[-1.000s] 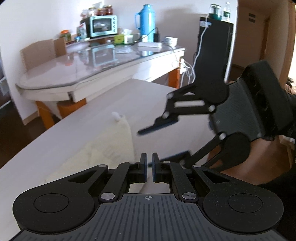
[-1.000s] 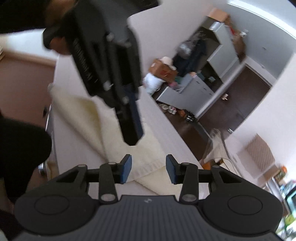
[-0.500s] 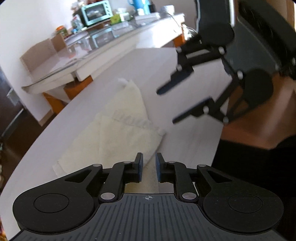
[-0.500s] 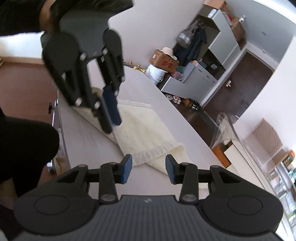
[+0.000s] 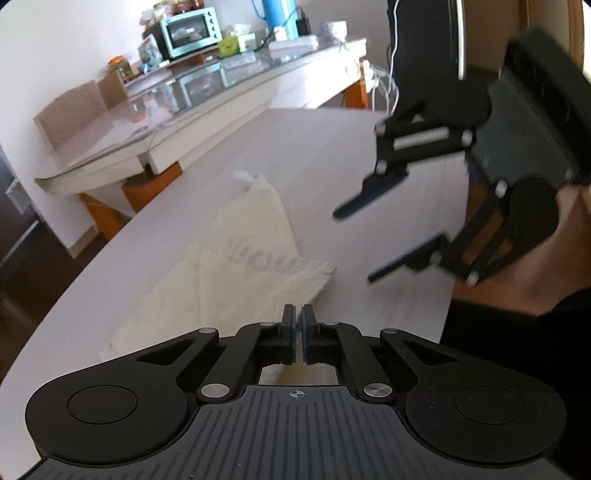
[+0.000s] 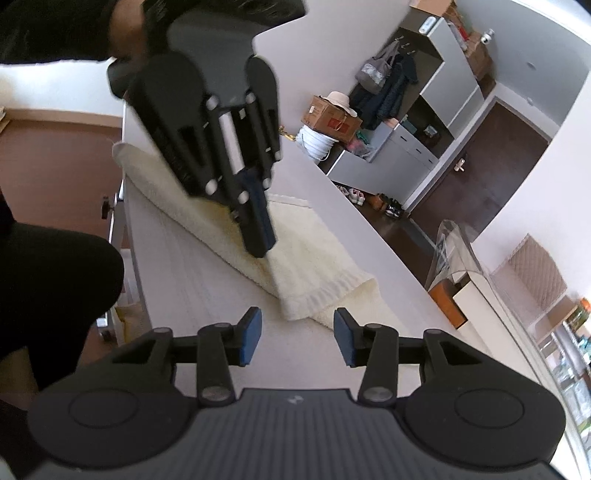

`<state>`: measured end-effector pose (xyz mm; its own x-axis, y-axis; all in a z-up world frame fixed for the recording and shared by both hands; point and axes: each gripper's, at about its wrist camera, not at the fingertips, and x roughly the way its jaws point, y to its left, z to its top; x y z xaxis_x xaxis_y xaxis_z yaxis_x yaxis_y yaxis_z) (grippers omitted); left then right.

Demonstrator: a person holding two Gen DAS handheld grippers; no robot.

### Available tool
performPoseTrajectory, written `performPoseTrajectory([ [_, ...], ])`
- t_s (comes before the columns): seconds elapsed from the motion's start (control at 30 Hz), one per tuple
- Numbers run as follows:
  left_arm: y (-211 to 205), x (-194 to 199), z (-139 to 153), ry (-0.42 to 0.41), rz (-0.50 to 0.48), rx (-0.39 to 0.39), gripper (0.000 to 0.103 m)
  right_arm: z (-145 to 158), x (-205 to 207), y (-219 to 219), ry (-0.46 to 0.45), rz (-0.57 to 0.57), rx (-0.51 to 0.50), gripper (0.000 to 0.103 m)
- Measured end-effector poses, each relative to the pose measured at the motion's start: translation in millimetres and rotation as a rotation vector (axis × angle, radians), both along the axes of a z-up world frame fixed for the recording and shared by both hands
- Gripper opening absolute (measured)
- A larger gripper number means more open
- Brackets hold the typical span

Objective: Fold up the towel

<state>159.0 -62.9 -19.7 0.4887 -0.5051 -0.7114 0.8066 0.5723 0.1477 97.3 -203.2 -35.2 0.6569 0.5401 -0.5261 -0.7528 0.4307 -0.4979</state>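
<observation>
A cream towel [image 5: 251,258] lies folded on the pale table [image 5: 332,147], with one corner pointing away from me. My left gripper [image 5: 298,325] is shut, right over the near part of the cloth. In the right wrist view the left gripper [image 6: 260,251] points down with its tips on the folded edge of the towel [image 6: 314,266]. Whether any cloth is pinched I cannot tell. My right gripper [image 6: 297,332] hovers just short of the towel's near corner. Its jaws are opening and nothing is between them. In the left wrist view the right gripper [image 5: 354,245] hangs above the table, to the right of the towel.
A glass-topped table [image 5: 184,96] with a toaster oven [image 5: 188,31] and a blue flask stands beyond the work table. The person's dark-clothed leg [image 6: 48,295] is at the table's near edge. Cabinets, boxes and a dark door [image 6: 480,177] line the far side of the room.
My left gripper came down from above the towel to its folded edge, its jaws parting a little and shutting again. The right gripper stayed in place and its jaws spread slightly.
</observation>
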Motion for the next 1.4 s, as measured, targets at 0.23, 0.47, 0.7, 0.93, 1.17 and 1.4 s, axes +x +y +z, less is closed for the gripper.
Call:
performPoseTrajectory([
  [0.23, -1.6, -9.8, 12.0, 0.013, -0.042, -0.037, 0.003, -2.1, 4.9, 12.5, -0.063, 0.041, -0.034, 0.038],
  [0.47, 6.5, -15.6, 12.8, 0.038, -0.025, -0.072, 0.006, -0.3, 5.4, 13.1, -0.06, 0.035, -0.066, 0.007],
  [0.7, 42.2, -17.1, 21.0, 0.031, 0.086, -0.159, 0.03, 9.8, -16.7, -11.1, -0.077, -0.034, -0.086, 0.007],
  [0.93, 47.0, -6.7, -3.6, -0.018, 0.246, -0.013, 0.039, 14.9, -45.9, -33.0, -0.073, -0.121, -0.135, 0.007],
  [1.17, 52.6, 8.5, -26.3, -0.018, 0.341, -0.025, 0.042, 10.3, -67.2, -41.9, -0.011, -0.188, -0.141, 0.007],
  [1.4, 55.4, 26.0, -28.0, -0.039, 0.343, -0.016, 0.046, -1.2, -76.4, -40.5, 0.03, -0.206, -0.097, 0.007],
])
